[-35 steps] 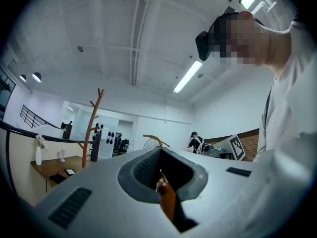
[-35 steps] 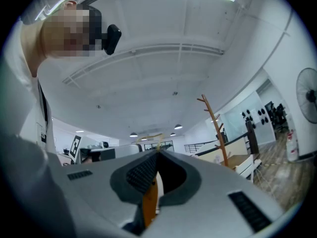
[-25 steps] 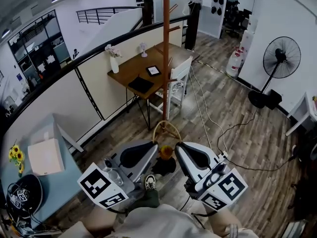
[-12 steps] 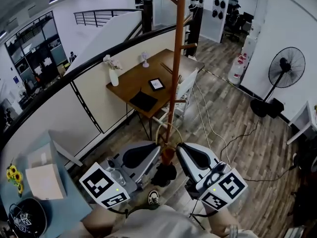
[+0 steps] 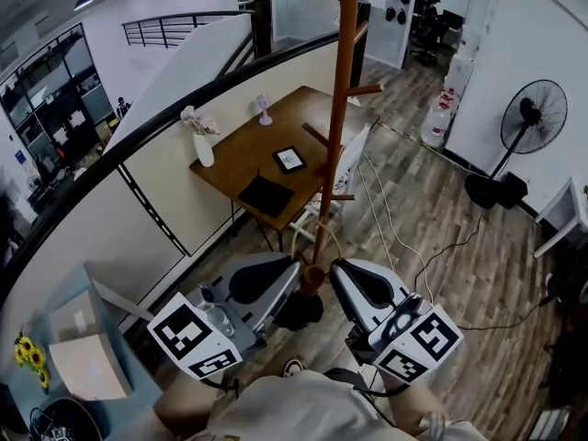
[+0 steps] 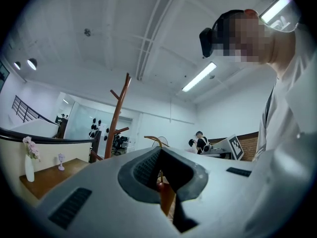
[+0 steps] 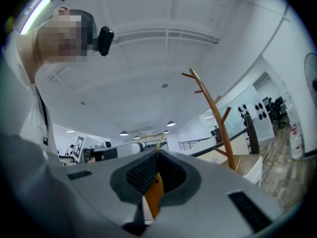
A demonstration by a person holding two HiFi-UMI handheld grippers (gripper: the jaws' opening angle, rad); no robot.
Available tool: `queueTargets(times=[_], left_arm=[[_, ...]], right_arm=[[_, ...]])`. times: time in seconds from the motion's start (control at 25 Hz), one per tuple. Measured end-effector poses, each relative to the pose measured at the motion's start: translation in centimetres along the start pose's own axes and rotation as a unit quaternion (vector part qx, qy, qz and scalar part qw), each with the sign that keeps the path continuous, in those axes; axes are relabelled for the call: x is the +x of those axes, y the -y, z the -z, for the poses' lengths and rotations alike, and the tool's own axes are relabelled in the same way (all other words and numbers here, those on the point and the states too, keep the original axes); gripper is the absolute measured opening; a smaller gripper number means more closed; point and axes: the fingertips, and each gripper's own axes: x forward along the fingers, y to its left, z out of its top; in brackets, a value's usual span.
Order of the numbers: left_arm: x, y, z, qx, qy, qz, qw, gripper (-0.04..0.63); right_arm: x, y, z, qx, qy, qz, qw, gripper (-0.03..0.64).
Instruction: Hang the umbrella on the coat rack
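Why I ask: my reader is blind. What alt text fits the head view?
Seen from above, the left gripper and right gripper together clamp an umbrella by its orange end, close by a tall wooden coat rack; a brown desk stands beyond it.

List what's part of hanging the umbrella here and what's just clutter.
Job:
- orange-handled umbrella with tan hook
- tall brown wooden coat rack
- left tongs and right tongs, both shut on the umbrella's handle

Lying about:
- brown wooden desk
- white flower vase
- black pedestal fan
- white box
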Motion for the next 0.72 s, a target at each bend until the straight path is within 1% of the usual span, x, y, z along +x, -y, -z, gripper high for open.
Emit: queueTargets(times=[0.2,0.36,0.52,0.72], left_arm=[[1.9,-2.7,0.8,-0.007,-0.006,0.005,0.9999,0.000],[4.0,-4.4,1.8,-0.010,-0.010,0.007,0.9999,0.000],[6.3,-6.3,3.0,-0.019,-0.012,0.003,0.9997,0.000],[9.5,-8.9,4.9,-0.032,-0.022,-0.014,0.9991,0.000]], right_arm=[[1.5,2.9,0.4,0.002,-0.004,0.016,1.000,0.008],[2.4,5.6,0.8,0.002,-0.009,0.021,1.000,0.008],[3.4,8.6,1.2,0.006,-0.018,0.014,1.000,0.008],[5.2,13.1,2.3,0.028,-0.032,-0.001,0.999,0.008]])
